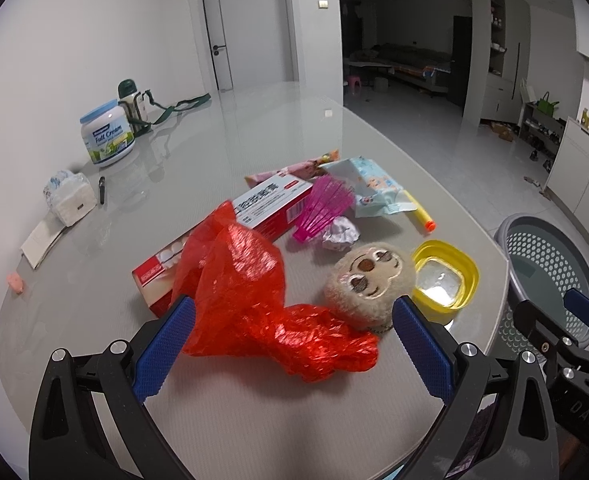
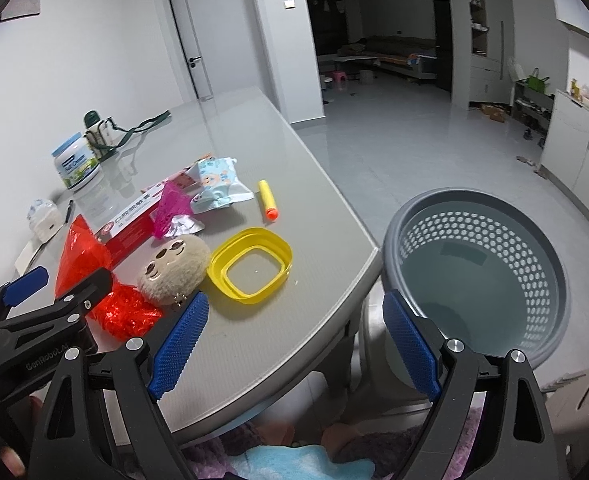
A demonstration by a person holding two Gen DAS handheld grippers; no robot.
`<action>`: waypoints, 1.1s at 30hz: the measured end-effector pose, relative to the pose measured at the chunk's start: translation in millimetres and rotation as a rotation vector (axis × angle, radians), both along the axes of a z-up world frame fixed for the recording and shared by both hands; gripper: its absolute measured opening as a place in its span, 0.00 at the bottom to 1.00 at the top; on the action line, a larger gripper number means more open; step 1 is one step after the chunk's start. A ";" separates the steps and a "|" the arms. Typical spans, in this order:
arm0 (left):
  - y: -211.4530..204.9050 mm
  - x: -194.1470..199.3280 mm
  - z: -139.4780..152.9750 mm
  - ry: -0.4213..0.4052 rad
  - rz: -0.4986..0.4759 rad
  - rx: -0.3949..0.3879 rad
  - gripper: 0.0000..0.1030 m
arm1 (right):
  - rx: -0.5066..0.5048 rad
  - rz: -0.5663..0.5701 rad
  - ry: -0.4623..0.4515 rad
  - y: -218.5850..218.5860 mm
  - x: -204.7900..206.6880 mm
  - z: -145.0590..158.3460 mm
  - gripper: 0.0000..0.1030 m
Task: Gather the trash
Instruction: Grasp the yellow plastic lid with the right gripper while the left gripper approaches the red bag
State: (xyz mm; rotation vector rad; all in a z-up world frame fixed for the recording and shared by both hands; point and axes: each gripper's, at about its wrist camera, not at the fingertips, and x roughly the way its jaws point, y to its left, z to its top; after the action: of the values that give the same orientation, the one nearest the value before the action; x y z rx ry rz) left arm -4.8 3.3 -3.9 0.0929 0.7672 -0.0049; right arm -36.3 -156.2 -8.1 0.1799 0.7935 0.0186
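A crumpled red plastic bag point(image 1: 262, 304) lies on the grey table point(image 1: 254, 412), partly over a red and white box point(image 1: 254, 216). My left gripper point(image 1: 290, 312) is open, its blue fingers on either side of the bag's near end. A crumpled paper ball point(image 1: 340, 232), a blue wrapper point(image 1: 374, 188) and a pink wrapper point(image 1: 294, 168) lie behind. A grey perforated basket point(image 2: 482, 272) stands off the table's right edge. My right gripper point(image 2: 292, 308) is open and empty, over the table's corner beside the basket.
A plush sloth toy point(image 1: 368, 284), a yellow collapsible bowl point(image 1: 446, 276), a pink plastic fan point(image 1: 326, 208) and a yellow foam dart point(image 1: 418, 212) sit among the trash. A milk powder tin point(image 1: 106, 136), a green flask point(image 1: 132, 104) and a tissue pack point(image 1: 70, 196) stand far left.
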 end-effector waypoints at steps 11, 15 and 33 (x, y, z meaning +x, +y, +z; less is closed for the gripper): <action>12.3 7.4 -16.3 0.050 0.009 0.018 0.94 | 0.019 0.184 0.079 -1.0 39.8 -31.9 0.82; 11.4 11.7 -20.9 0.077 0.005 0.018 0.94 | 0.002 0.242 0.108 1.8 57.5 -40.8 0.82; 9.8 25.0 -23.1 0.103 -0.025 -0.001 0.94 | -0.114 0.398 0.140 29.3 102.4 -56.0 0.82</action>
State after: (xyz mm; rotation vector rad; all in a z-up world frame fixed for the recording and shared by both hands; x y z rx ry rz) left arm 20.2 13.2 -27.0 0.1016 0.8692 -0.0338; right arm 66.1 -126.9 -64.1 -0.0880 0.9577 0.3394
